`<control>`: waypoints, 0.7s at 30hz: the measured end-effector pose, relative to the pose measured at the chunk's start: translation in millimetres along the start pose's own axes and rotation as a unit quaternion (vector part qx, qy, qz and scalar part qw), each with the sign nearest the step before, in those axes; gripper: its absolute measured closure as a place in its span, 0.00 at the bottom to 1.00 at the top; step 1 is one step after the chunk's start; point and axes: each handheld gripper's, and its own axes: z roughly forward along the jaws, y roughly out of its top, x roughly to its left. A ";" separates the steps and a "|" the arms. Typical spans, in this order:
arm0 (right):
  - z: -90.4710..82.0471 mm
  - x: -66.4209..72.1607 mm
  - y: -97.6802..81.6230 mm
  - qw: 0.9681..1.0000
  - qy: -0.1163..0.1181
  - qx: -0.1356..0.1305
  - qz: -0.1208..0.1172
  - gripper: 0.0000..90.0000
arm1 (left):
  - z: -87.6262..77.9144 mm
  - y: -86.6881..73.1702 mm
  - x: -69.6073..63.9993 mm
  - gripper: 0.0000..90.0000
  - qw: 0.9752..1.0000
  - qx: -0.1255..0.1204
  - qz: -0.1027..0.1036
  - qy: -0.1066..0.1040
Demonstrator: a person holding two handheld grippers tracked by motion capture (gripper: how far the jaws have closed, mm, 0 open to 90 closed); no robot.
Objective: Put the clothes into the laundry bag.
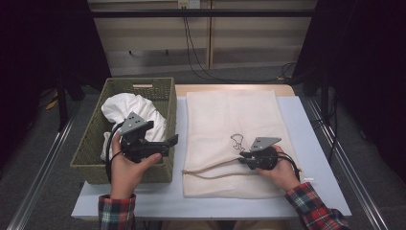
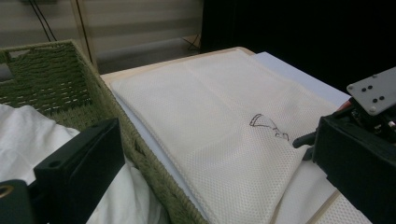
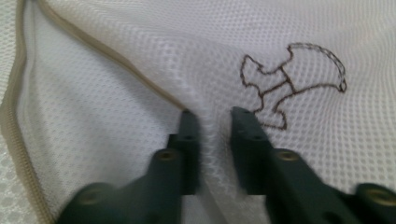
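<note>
Right gripper view shows the mesh laundry bag [image 3: 140, 70], lying flat on the table beside the basket [image 1: 95, 158], pinched in a fold by the right gripper [image 3: 211, 114]. Both layers may lift together. The left gripper [image 1: 170, 142] stands open, empty.

A pale table [image 1: 317, 143] fills the middle of the high view, with a strip of bare wood [image 1: 230, 87] along its edge at 12 o'clock. On its 9 o'clock side stands a green woven basket [image 1: 91, 143], upright, its long side running from 6 to 12 o'clock. A crumpled white cloth [image 1: 127, 108] lies inside it, heaped toward the 12 o'clock end. Beyond the table at 12 o'clock, black cables [image 1: 196, 57] hang from a wall socket [image 1: 188, 4] down beige panels [image 1: 249, 33] to the grey floor. Metal rails [image 1: 38, 177] run along the floor at 8 and 4 o'clock.
</note>
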 end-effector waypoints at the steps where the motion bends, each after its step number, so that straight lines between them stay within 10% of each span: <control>1: 0.8 -0.1 0.8 1.000 0.005 0.000 -0.007 0.96 | -0.4 0.0 0.7 0.03 1.000 -0.003 -0.003 0.002; 10: -5.1 -17.9 16.8 0.997 0.026 -0.042 0.059 0.98 | -4.4 -0.8 21.6 0.03 1.000 0.013 -0.018 0.022; 21: -22.5 -32.6 53.5 0.996 0.014 -0.067 0.060 0.98 | -13.0 2.0 44.2 0.03 0.996 0.064 -0.020 0.061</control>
